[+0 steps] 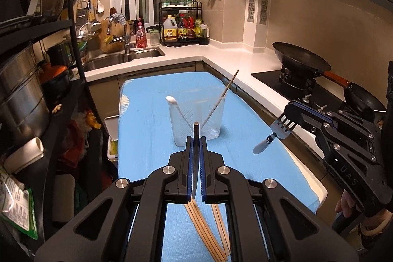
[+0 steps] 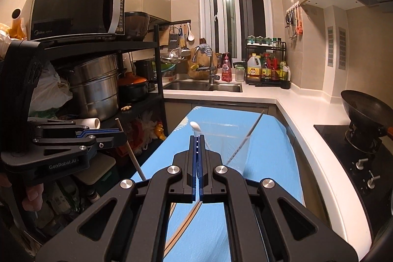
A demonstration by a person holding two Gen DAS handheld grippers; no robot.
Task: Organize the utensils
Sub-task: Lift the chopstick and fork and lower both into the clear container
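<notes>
Chopsticks (image 1: 206, 230) lie loose on the blue cloth (image 1: 147, 139) right under the left tongs (image 1: 196, 139), which are clamped on a single dark chopstick (image 1: 196, 131) held upright, its tip poking out above the pads. Just ahead of those tongs stands the clear plastic holder (image 1: 196, 119), already carrying a white spoon (image 1: 172, 101) and one slanted chopstick (image 1: 227, 90). Off to their right, the right tongs (image 1: 286, 119) are closed on a metal fork (image 1: 272, 136) near its tines, the handle hanging down and out over the cloth. In the right wrist view, the pads look pressed together, with the fork itself out of sight. Chopstick and fork are both light, stiff and smooth, so a thin shaft could twist or slip between flat pads; a grip near the middle would likely steady them. That holder looks light and tippable, so dropping things in gently seems wise.
</notes>
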